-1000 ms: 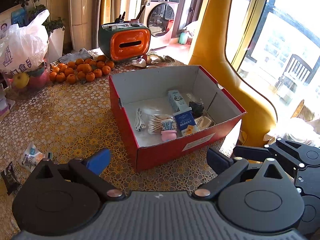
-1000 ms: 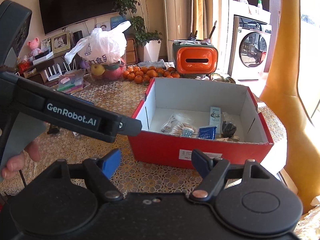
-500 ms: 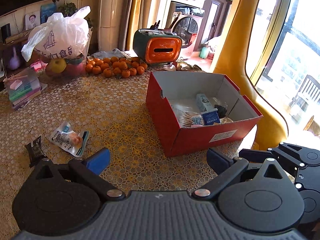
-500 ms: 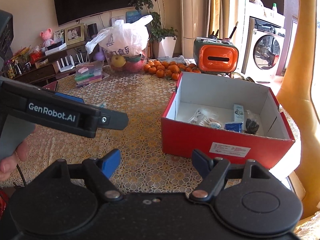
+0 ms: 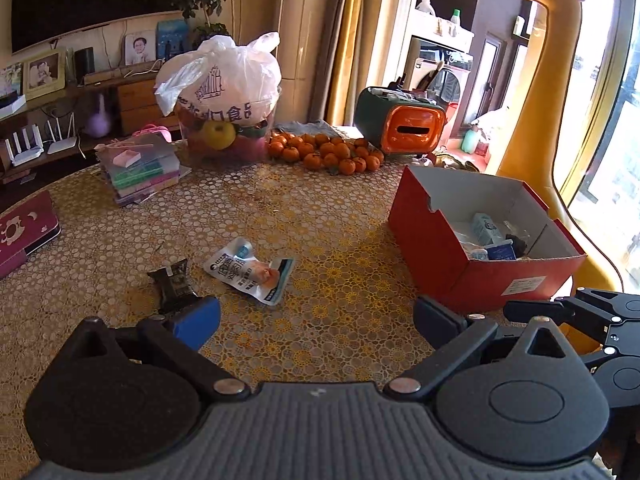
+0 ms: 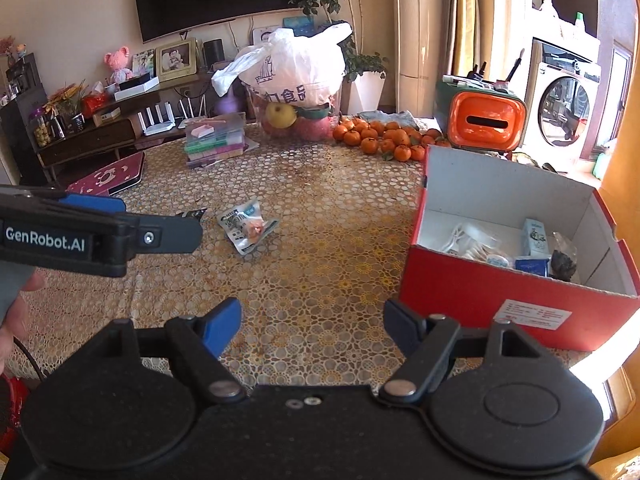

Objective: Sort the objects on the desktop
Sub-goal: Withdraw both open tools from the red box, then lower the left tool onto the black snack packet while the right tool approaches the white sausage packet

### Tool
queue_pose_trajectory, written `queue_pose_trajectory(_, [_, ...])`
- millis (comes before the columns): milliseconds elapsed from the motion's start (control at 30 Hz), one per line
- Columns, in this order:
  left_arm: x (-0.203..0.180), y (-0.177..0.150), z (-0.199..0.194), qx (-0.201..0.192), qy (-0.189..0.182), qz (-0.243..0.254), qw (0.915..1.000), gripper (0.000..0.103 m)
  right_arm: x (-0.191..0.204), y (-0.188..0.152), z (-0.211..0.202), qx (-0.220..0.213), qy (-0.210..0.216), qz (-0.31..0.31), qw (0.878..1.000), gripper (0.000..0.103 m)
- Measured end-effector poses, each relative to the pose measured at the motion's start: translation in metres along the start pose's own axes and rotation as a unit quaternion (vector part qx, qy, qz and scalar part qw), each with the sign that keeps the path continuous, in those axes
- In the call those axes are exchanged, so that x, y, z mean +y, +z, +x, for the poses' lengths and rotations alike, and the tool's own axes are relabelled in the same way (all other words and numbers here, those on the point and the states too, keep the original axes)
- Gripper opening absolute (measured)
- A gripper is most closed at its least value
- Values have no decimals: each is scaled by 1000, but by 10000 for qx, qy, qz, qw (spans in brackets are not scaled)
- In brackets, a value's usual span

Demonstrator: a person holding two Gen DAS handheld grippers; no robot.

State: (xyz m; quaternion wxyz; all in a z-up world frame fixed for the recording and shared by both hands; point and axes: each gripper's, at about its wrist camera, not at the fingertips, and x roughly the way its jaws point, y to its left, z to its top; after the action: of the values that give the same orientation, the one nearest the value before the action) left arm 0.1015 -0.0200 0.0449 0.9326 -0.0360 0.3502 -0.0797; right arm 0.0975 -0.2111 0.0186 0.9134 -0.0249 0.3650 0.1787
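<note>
Both the left gripper (image 5: 316, 320) and the right gripper (image 6: 312, 318) hover with jaws spread and empty; the white packet (image 5: 250, 270) lies just beyond the left one, well left of the red box (image 5: 448, 256). One dark wrapper (image 5: 173, 282) sits beside the packet (the right view half hides it). Two loose items, one box
</note>
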Motion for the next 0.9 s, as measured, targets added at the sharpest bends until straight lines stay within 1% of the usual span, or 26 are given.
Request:
queue_pose_trajectory(200, [31, -4, -3, -38, 217, -241, 9995, 103, 21, 11, 15, 56, 156, -147, 9998, 78])
queue_pose_trajectory(367, [53, -9, 0, -48, 407, -350, 9985, 103, 33, 17, 31, 135, 336, -269, 9990, 78])
queue_pose_trajectory(533, [72, -10, 10, -9, 447, -537, 9976, 103, 45, 24, 48, 173, 429, -457, 9979, 78])
queue_pose_trajectory(733, [85, -9, 27, 34, 465, -606, 9971, 103, 56, 35, 71, 231, 571, -724, 9955, 78])
queue_pose_trajectory(900, [98, -9, 44, 129, 490, -787, 9956, 103, 60, 42, 91, 273, 669, -961, 9928, 78])
